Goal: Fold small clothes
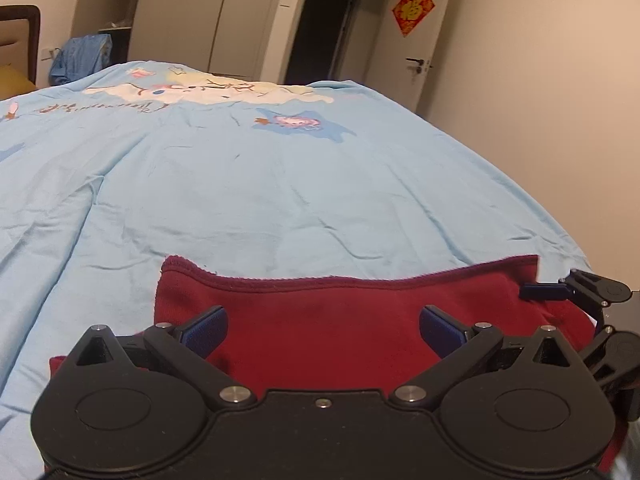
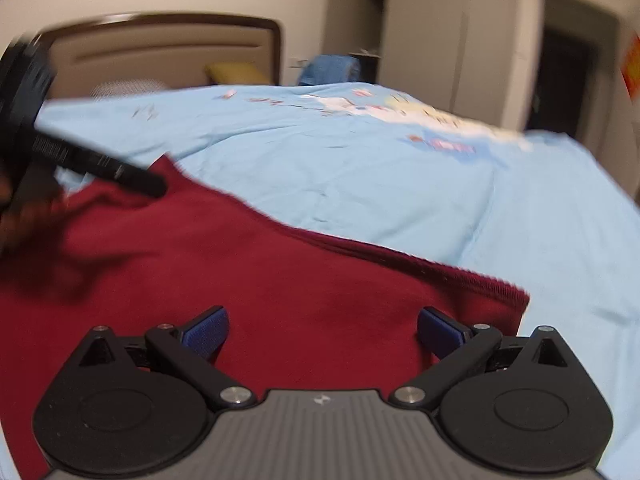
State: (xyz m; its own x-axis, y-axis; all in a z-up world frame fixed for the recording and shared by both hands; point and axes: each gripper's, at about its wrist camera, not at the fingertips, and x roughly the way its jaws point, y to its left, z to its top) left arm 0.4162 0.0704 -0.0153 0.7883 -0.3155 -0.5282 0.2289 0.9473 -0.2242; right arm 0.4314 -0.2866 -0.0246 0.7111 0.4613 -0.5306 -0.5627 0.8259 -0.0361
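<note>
Red garment (image 1: 320, 320) sits right under both tongs, spread on the light blue bedcover (image 1: 280, 184), hemmed edge running just ahead of the fingertips.

Left tongs (image 1: 323, 330): jaws wide apart, blue pads (image 1: 206, 330) hovering over the cloth, nothing between them. Can't tell if the pads touch the fabric. Garment's far-left corner lies just ahead and left of the left pad.

Right tongs (image 2: 323, 330): also spread wide, nothing clamped, over the red cloth near its right corner, which ends just past the right pad. From the left wrist view the other tool's tip shows at the garment's right edge, apparently touching it.

Step in hand, judging by the pose: getting set to pinch the garment at two points for a fold. To do it well, each tool should come down on a corner or hem, not mid-panel; take the full thickness of the cloth and no bedcover; close both at matching spots so the fold line stays straight; lift evenly and carry across without dragging. Right view is blurred, so fine contact there is unclear.
</note>
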